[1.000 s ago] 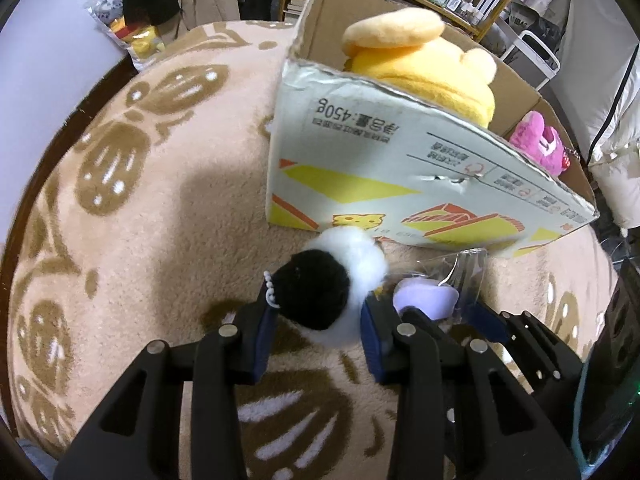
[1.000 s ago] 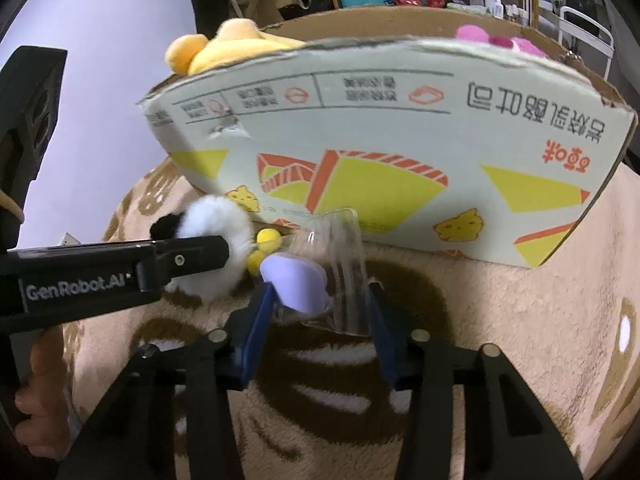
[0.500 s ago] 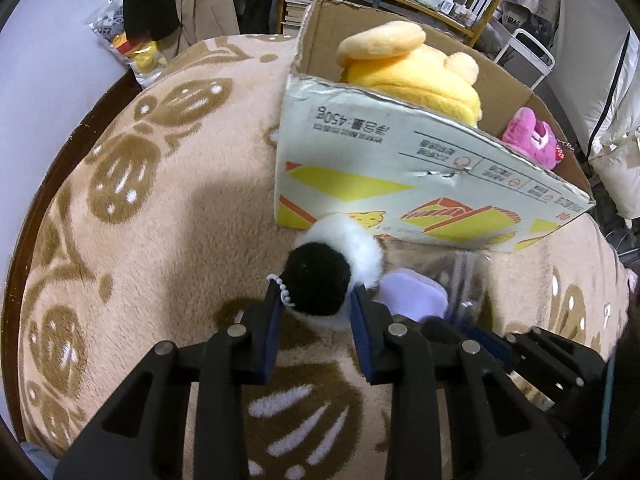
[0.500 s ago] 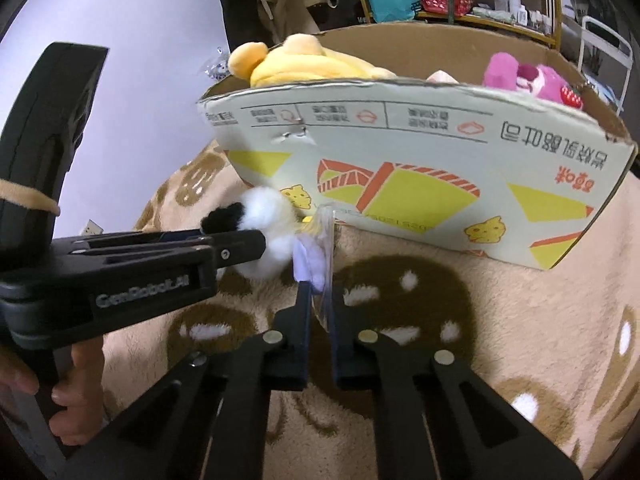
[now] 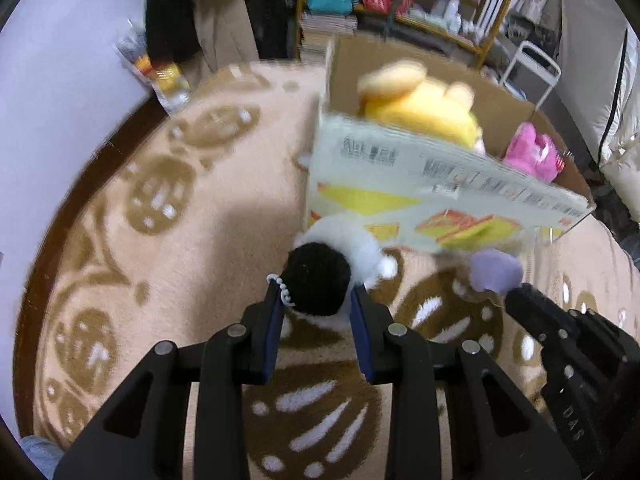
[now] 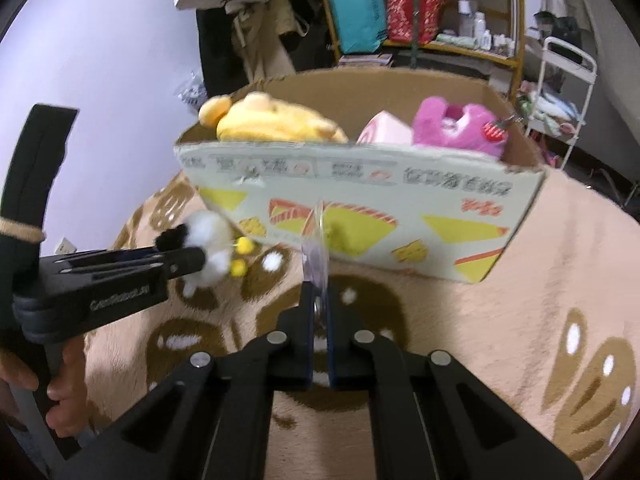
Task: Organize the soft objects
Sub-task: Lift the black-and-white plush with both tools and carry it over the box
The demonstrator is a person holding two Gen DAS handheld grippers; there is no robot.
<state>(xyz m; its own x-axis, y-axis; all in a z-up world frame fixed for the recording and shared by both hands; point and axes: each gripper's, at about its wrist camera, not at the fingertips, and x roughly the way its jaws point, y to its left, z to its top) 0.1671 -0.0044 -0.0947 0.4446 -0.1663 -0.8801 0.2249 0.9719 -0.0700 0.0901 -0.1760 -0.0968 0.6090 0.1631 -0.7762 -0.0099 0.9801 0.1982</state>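
A cardboard box (image 6: pixel 360 216) with yellow and orange print on its pale front wall is taken here as the landmark; it stands on a beige blanket with brown patterns (image 5: pixel 168 240). In front of the box's front wall, toward its left end, a small black-and-white plush toy (image 5: pixel 320 280) is clamped between the blue pads of the left gripper (image 5: pixel 316 312), whose jaws are closed against the toy's black part; a short white bead chain (image 5: pixel 280 290) is seen hanging at the left pad. From the right wrist view, two small yellow feet (image 6: pixel 242 256) of this toy are seen pointing toward the box, and the toy appears raised off the blanket, though the gap beneath it cannot be judged with certainty. In front of the middle of the box's front wall, a small lilac soft item in a clear plastic wrapper (image 6: pixel 316 256) is pinched edge-on between the tightly closed jaws of the right gripper (image 6: pixel 319 316); in the left wrist view the same item (image 5: pixel 496 272) is seen just below the box's lower front edge. Inside the box, a yellow plush (image 6: pixel 276 124) is lying at the left end, a pink plush (image 6: pixel 456 128) at the right end, and a pale pink item (image 6: pixel 384 134) between them. Behind the box, a wooden shelf (image 6: pixel 460 44) holding assorted goods is seen. Part of a hand (image 6: pixel 64 392) gripping the left gripper's handle is visible at the left edge of the right wrist view.
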